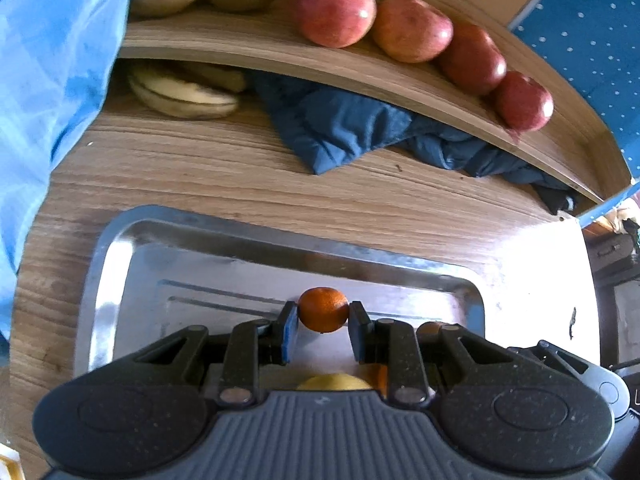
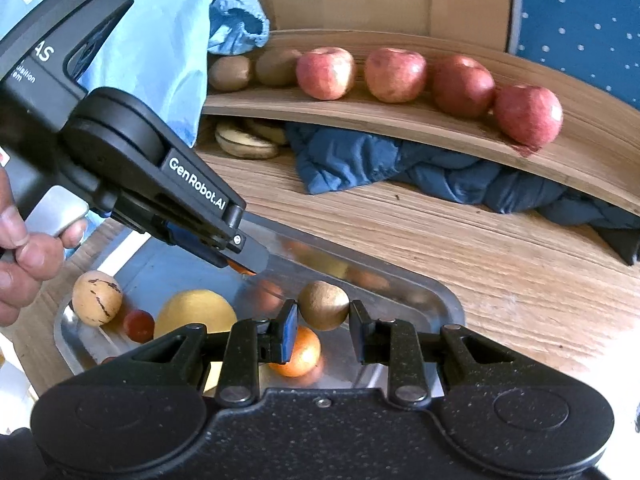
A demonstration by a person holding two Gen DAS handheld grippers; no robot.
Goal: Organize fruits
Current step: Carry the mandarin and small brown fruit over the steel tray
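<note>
Small orange is being gripped by the left gripper above the tray, probably lifted clear. Right gripper is hanging apart, empty. Transfer toward the shelf is being called for.

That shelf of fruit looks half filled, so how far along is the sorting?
Done: four apples and two kiwis sit in a row on the shelf. In hand: the left gripper is closed on a small orange over the tray; the right gripper is open around a kiwi-like brown fruit. Left in the tray: a yellow fruit, another orange, a tan fruit and a small red one.
</note>
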